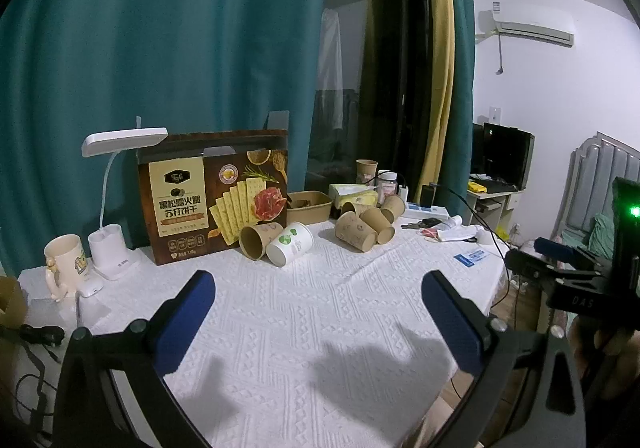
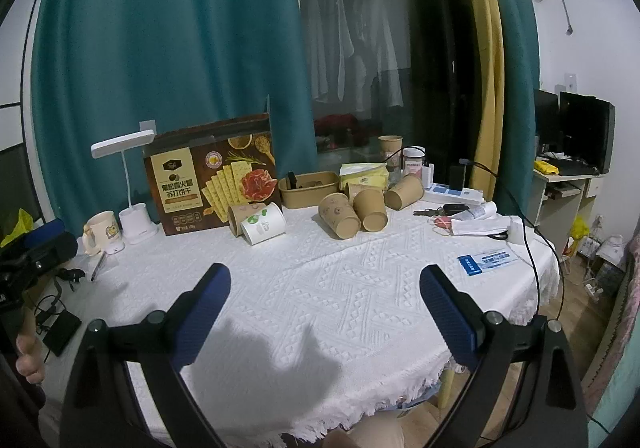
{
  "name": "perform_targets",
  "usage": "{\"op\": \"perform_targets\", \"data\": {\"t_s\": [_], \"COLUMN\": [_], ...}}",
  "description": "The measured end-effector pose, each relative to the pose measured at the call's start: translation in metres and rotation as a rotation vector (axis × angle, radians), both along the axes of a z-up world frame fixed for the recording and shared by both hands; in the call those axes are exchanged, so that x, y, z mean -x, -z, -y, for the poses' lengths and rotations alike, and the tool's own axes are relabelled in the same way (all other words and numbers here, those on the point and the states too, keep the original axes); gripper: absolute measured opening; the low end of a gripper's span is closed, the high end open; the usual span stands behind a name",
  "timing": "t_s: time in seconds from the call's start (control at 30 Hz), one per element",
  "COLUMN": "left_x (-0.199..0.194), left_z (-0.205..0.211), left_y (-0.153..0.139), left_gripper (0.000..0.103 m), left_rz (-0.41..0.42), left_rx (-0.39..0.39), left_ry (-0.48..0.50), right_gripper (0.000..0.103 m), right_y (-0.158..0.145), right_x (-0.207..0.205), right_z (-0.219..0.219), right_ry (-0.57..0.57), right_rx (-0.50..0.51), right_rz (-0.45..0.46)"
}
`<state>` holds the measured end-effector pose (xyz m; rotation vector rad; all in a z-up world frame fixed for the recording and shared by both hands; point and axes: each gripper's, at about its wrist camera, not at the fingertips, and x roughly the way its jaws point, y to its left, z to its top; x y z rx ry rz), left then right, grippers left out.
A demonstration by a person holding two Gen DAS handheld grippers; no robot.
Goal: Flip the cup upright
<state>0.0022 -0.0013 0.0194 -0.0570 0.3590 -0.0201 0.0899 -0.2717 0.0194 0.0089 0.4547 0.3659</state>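
Both claws hang spread and empty over the near half of the desk [image 2: 320,288]: we see our left claw [image 1: 318,312] and our right claw [image 2: 324,306] well short of the cups. The paper cups lie on their sides toward the far edge, a white cup [image 2: 264,224] touching a brown cup [image 2: 240,217] in front of the cracker box [image 2: 212,178], and a cluster of brown cups [image 2: 356,210] just right of them. We judge no cup has been picked yet. The risk is that these light cups roll or scoot away if one finger nudges a side before the other closes, and packed neighbours could get knocked along. Squeezing too hard would likely crush the thin wall. A cable [image 2: 532,248] trailing across the right side could snag a sweeping arm. The fallen cups look empty; the brown tray [image 2: 310,190] behind holds something dark we cannot identify.
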Motion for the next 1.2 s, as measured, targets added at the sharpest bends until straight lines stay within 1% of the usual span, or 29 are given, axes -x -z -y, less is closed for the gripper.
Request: {"op": "perform_targets", "data": {"t_s": [0.1, 0.2, 0.33, 0.4, 0.47, 0.53, 0.57, 0.6, 0.63, 0.7, 0.77, 0.9, 0.93, 0.97, 1.0, 1.07, 1.1, 1.17, 1.2], "left_x": [-0.004, -0.019, -0.043, -0.064, -0.090, -0.122, -0.141, -0.154, -0.171, -0.213, -0.240, -0.317, -0.325, -0.340, -0.351, -0.368, -0.383, -0.402, -0.419], "left_z": [0.001, 0.005, 0.010, 0.013, 0.016, 0.017, 0.017, 0.017, 0.020, 0.030, 0.034, 0.051, 0.051, 0.054, 0.055, 0.058, 0.059, 0.061, 0.063], "left_y": [0.003, 0.009, 0.021, 0.028, 0.036, 0.046, 0.050, 0.052, 0.055, 0.065, 0.074, 0.108, 0.111, 0.115, 0.117, 0.118, 0.121, 0.125, 0.131], "left_gripper": [0.103, 0.103, 0.103, 0.103, 0.103, 0.103, 0.103, 0.103, 0.103, 0.103, 0.103, 0.103, 0.103, 0.103, 0.103, 0.103, 0.103, 0.103, 0.103], "left_rz": [-0.002, -0.024, -0.074, -0.110, -0.163, -0.213, -0.236, -0.247, -0.261, -0.301, -0.330, -0.449, -0.460, -0.461, -0.450, -0.436, -0.429, -0.440, -0.455], "left_rx": [0.002, 0.016, 0.017, 0.010, 0.030, 0.088, 0.129, 0.150, 0.162, 0.150, 0.170, 0.201, 0.215, 0.247, 0.265, 0.281, 0.310, 0.337, 0.357], "left_ry": [0.002, 0.009, 0.013, 0.025, 0.058, 0.081, 0.085, 0.091, 0.096, 0.093, 0.112, 0.147, 0.151, 0.164, 0.164, 0.128, 0.116, 0.095, 0.089], "right_gripper": [0.095, 0.095, 0.095, 0.095, 0.095, 0.095, 0.095, 0.095, 0.095, 0.095, 0.095, 0.095, 0.095, 0.095, 0.095, 0.095, 0.095, 0.095, 0.095], "right_y": [0.003, 0.009, 0.022, 0.033, 0.042, 0.054, 0.059, 0.064, 0.068, 0.075, 0.081, 0.090, 0.093, 0.095, 0.098, 0.104, 0.108, 0.114, 0.116], "right_x": [-0.005, -0.014, -0.040, -0.061, -0.081, -0.106, -0.120, -0.135, -0.146, -0.172, -0.200, -0.256, -0.268, -0.278, -0.284, -0.296, -0.300, -0.303, -0.305], "right_z": [-0.001, 0.003, 0.013, 0.020, 0.025, 0.030, 0.032, 0.035, 0.039, 0.044, 0.053, 0.063, 0.067, 0.072, 0.075, 0.084, 0.088, 0.092, 0.094], "right_ry": [0.002, 0.008, 0.022, 0.025, 0.031, 0.037, 0.044, 0.047, 0.049, 0.060, 0.064, 0.069, 0.073, 0.071, 0.069, 0.070, 0.071, 0.072, 0.072], "right_rx": [0.004, 0.002, -0.012, -0.009, -0.005, 0.014, 0.027, 0.038, 0.044, 0.061, 0.068, 0.085, 0.078, 0.060, 0.039, -0.006, -0.022, -0.038, -0.044], "right_rz": [-0.007, -0.019, -0.057, -0.080, -0.099, -0.129, -0.147, -0.160, -0.165, -0.182, -0.198, -0.243, -0.258, -0.274, -0.289, -0.324, -0.341, -0.367, -0.377]}}
